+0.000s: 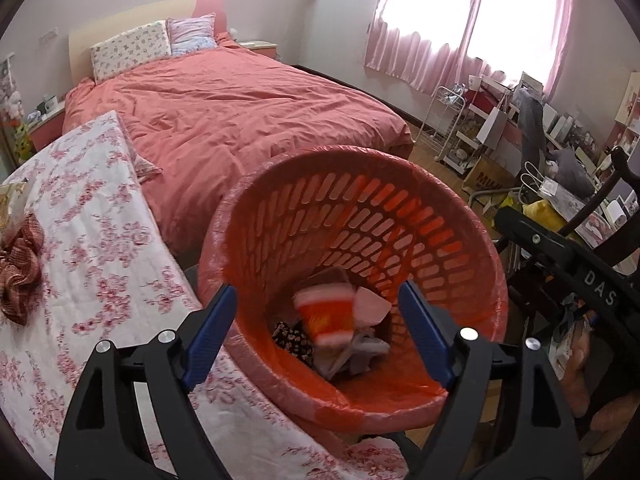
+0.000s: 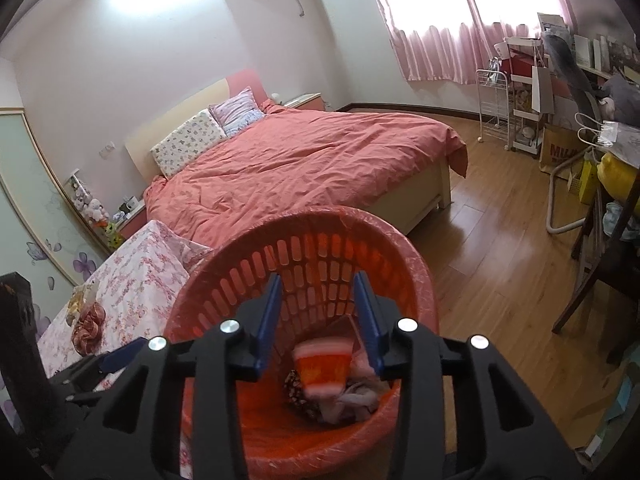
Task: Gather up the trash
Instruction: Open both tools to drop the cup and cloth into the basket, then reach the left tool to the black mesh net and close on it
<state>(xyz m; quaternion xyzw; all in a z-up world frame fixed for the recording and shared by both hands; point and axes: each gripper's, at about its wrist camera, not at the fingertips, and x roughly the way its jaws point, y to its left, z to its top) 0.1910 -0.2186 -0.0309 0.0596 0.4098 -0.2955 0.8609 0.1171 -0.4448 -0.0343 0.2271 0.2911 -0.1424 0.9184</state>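
Note:
A red slotted trash basket (image 1: 360, 200) lined with a red bag stands beside the table; it also shows in the right wrist view (image 2: 304, 252). Inside lies a blurred red and white paper cup (image 1: 328, 316), also seen from the right wrist (image 2: 322, 368), on crumpled paper and a dark patterned wrapper (image 1: 290, 338). My left gripper (image 1: 316, 300) is open and empty above the basket's mouth. My right gripper (image 2: 318, 284) is open and empty over the same basket. A crumpled brown wrapper (image 1: 20, 264) lies on the floral tablecloth; it shows from the right wrist too (image 2: 88, 326).
The floral-clothed table (image 1: 80, 300) is at the left. A bed with a pink cover (image 1: 240, 108) lies beyond. Cluttered shelves, bags and a chair (image 2: 592, 264) fill the right side. Wooden floor (image 2: 500, 240) runs between bed and clutter.

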